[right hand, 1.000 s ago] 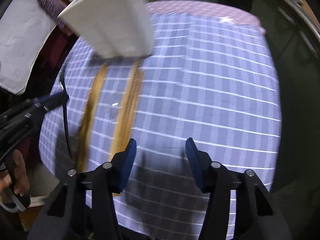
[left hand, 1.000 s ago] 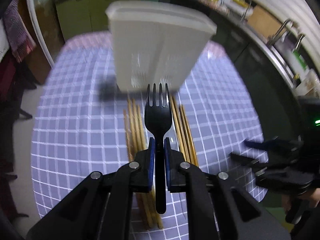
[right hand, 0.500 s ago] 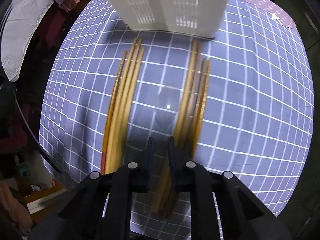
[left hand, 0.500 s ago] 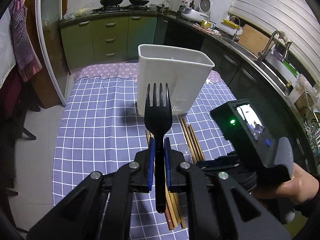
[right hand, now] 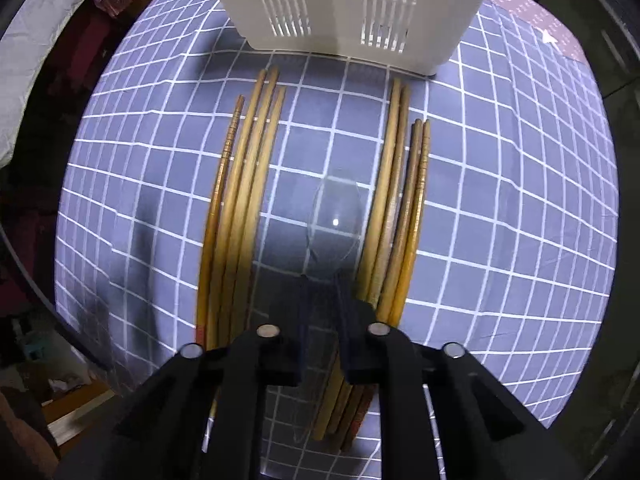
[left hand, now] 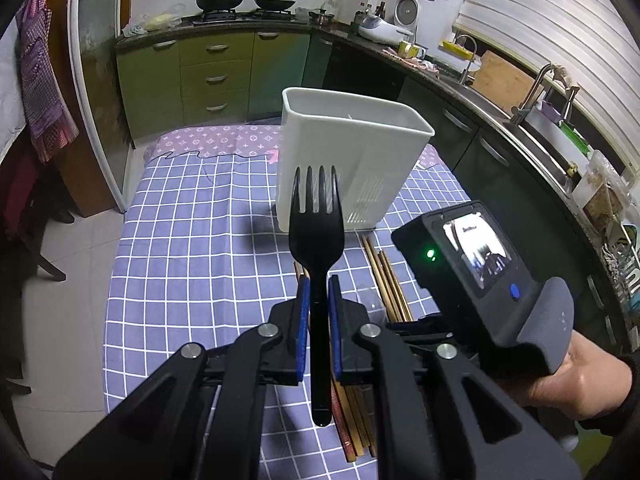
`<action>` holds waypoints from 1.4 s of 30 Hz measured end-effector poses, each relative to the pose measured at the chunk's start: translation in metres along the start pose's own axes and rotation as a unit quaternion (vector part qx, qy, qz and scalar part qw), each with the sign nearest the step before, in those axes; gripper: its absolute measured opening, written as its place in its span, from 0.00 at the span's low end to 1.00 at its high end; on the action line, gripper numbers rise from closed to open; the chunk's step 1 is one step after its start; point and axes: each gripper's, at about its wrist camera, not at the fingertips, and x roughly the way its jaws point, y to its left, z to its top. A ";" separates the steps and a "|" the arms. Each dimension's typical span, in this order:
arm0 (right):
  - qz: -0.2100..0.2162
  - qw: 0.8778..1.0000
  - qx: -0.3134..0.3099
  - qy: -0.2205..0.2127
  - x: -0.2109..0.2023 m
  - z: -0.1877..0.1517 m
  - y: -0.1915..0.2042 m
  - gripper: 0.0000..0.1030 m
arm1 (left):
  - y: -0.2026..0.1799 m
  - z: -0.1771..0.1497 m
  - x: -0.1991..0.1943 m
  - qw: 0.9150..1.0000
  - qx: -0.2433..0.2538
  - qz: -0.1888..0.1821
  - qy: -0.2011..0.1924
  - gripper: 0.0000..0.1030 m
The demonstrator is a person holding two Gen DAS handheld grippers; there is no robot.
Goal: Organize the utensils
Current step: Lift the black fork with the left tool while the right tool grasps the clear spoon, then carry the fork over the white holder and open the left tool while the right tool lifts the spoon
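My left gripper (left hand: 318, 300) is shut on a black plastic fork (left hand: 317, 232), tines up, held above the table in front of the white utensil holder (left hand: 352, 160). My right gripper (right hand: 320, 304) is shut on the handle of a clear plastic spoon (right hand: 335, 220), whose bowl lies low over the checked cloth between two bundles of wooden chopsticks (right hand: 244, 200) (right hand: 404, 208). The white holder (right hand: 348, 4) stands just beyond the chopsticks. The right gripper's body (left hand: 472, 272) shows in the left wrist view, low over the chopsticks (left hand: 388, 280).
The table carries a blue checked cloth (left hand: 192, 248) over a purple one. Green kitchen cabinets (left hand: 216, 76) stand behind the table, and a counter with a sink (left hand: 520, 128) runs along the right. The floor (left hand: 60, 280) lies to the left.
My right gripper moved over the middle of the chopsticks, lowered and shut on the clear spoon. My left gripper rose and drew back from the holder with the fork.
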 end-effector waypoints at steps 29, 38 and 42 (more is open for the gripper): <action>0.186 0.924 0.021 -0.332 -0.180 -0.069 -0.104 0.09 | -0.027 0.165 0.031 0.974 0.024 0.033 -0.224 0.09; 0.166 0.896 0.038 -0.411 -0.237 -0.039 -0.129 0.09 | -0.008 0.140 0.068 0.982 0.023 0.045 -0.183 0.45; 0.183 0.878 0.045 -0.441 -0.252 -0.003 -0.133 0.09 | -0.005 0.132 0.050 0.980 0.027 0.040 -0.192 0.45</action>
